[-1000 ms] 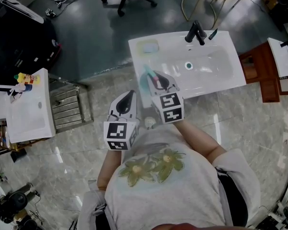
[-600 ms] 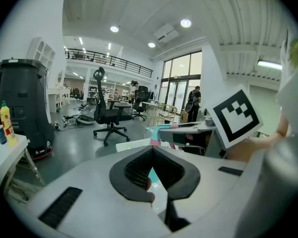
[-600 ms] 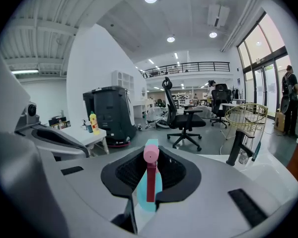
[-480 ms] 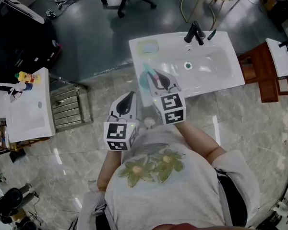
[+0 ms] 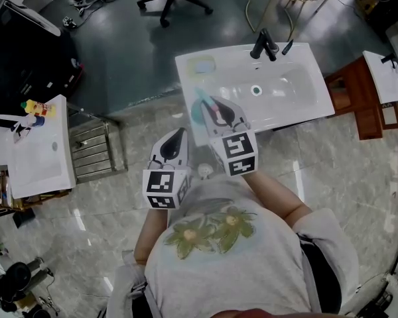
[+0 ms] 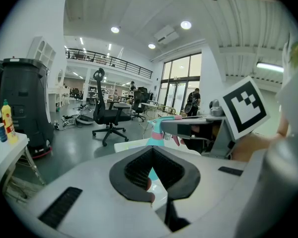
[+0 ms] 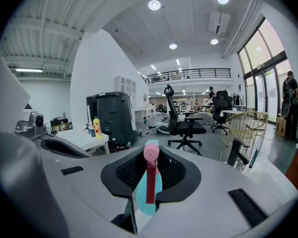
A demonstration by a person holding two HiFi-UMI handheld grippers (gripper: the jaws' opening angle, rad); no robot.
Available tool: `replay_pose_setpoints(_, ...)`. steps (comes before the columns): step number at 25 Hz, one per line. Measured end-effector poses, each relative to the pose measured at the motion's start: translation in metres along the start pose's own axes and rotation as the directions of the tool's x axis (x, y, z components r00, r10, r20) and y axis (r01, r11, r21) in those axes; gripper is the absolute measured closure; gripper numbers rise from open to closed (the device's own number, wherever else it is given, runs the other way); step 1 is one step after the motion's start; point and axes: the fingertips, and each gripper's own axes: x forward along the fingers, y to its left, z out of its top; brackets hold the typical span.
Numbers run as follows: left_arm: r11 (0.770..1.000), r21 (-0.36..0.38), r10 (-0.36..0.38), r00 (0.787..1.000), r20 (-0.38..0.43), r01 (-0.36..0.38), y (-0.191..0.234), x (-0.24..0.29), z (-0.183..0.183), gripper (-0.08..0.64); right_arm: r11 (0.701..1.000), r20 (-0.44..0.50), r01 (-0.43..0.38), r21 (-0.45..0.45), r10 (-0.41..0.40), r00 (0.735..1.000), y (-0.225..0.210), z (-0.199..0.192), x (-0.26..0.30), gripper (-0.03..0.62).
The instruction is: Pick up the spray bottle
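At the front-left corner of the sink surface (image 5: 298,105), jaws of the right gripper (image 5: 213,108) clamped the spray bottle (image 5: 199,108); the left gripper (image 5: 175,140) hung closed on nothing. A straight, upright lift seemed wisest.

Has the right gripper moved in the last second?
Yes, slightly: in the head view the right gripper, gripping the spray bottle, has drawn away from the faucet, toward the person.

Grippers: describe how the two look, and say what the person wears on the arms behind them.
The left gripper and right gripper match: smooth light-grey shells tapering forward, each mouth lined with black ribbed pads. Each carries a cube with black-and-white square markers at its rear. No cables show. The person wears a pale short-sleeved shirt with a green-and-yellow flower print.
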Motion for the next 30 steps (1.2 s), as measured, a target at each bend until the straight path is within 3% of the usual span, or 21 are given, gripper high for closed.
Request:
replay_pose_setpoints(17,1.0,0.004,-0.022,1.0,-0.007,0.022,-0.013,-0.004,-0.005,0.554,1.0,0.115,-0.014,0.025,0.011,0.993,0.006,0.032,-0.038,0.521)
replay_pose_setpoints(30,1.0,-0.02,-0.018,1.0,0.007,0.018,-0.009,-0.011,-0.002,0.554,0.999,0.262,-0.035,0.017,0.029,0.965,0.015,0.071,-0.065,0.52)
